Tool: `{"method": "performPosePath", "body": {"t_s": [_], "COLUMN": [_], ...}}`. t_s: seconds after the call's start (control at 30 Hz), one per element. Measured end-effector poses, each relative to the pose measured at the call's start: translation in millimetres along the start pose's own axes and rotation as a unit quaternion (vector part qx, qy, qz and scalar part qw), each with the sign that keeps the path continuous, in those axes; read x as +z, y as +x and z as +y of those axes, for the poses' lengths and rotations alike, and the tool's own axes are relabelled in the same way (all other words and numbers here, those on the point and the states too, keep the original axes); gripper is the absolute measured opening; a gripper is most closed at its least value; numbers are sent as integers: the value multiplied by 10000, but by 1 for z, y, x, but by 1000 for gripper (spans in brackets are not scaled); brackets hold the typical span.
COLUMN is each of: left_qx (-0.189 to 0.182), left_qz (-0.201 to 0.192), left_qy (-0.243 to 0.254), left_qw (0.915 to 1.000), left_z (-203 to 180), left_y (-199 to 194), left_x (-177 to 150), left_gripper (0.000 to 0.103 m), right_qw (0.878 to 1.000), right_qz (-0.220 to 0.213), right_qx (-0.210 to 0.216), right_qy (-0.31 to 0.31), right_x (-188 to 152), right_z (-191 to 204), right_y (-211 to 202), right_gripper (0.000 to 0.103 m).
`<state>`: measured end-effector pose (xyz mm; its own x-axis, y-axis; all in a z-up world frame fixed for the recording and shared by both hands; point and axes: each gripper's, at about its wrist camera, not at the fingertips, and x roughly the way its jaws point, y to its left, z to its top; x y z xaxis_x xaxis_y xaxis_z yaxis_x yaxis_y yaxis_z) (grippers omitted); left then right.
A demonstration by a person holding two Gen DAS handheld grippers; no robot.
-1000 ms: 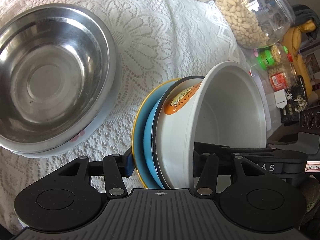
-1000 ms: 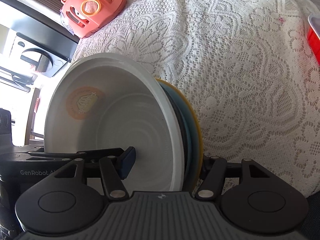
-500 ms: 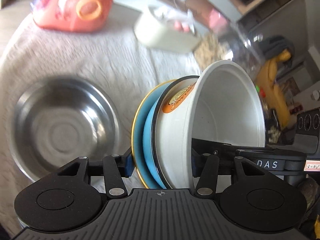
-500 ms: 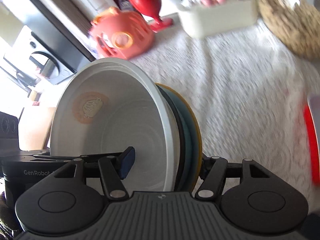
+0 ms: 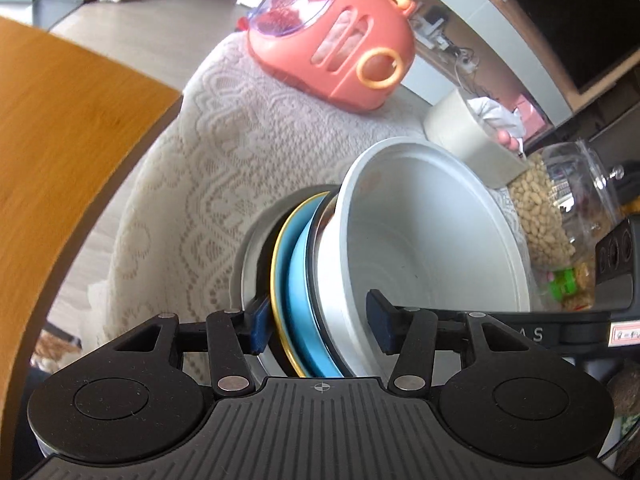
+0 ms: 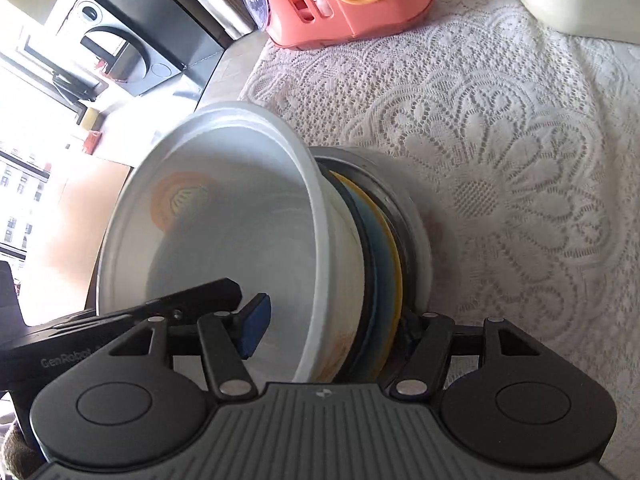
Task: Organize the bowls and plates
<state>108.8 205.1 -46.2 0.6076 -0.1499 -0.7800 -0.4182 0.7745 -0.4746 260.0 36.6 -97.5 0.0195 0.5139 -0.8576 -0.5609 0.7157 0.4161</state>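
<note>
I grip the stack (image 5: 304, 300) with my left gripper (image 5: 320, 326) and right gripper (image 6: 332, 332). White bowl (image 6: 224, 240) inside, steel bowl (image 6: 412, 232) outermost (lace tablecloth (image 6: 500, 160) beyond).

Stacked dishes (image 5: 360, 272) sit inside the metal bowl (image 6: 416, 216) on the tablecloth (image 6: 500, 140).

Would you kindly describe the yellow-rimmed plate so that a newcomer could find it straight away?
Start at the lace tablecloth, then find the stack of dishes held on edge between the two claws. The yellow-rimmed plate sits behind the big white bowl, in front of a grey metal dish. Only it has a thin yellow rim around a light blue face.
</note>
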Motion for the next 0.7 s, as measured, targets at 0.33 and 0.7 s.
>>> {"method": "performPosePath", "body": {"t_s": [0.33, 0.7], "left_qx": [-148, -551], "left_qz": [-369, -693], "left_qy": [-210, -260], "left_qw": [9990, 9957], "left_z": [11, 4], "left_y": [-14, -35], "left_x": [3, 5], "left_gripper": [45, 42], "right_qw": [9959, 9951], "right_qz": [-609, -864], "right_qx": [-494, -274], "right_qy": [-456, -401], "right_x": [-10, -13], "right_z": [9, 13], "right_y": [-42, -53], "right_gripper": [60, 61]}}
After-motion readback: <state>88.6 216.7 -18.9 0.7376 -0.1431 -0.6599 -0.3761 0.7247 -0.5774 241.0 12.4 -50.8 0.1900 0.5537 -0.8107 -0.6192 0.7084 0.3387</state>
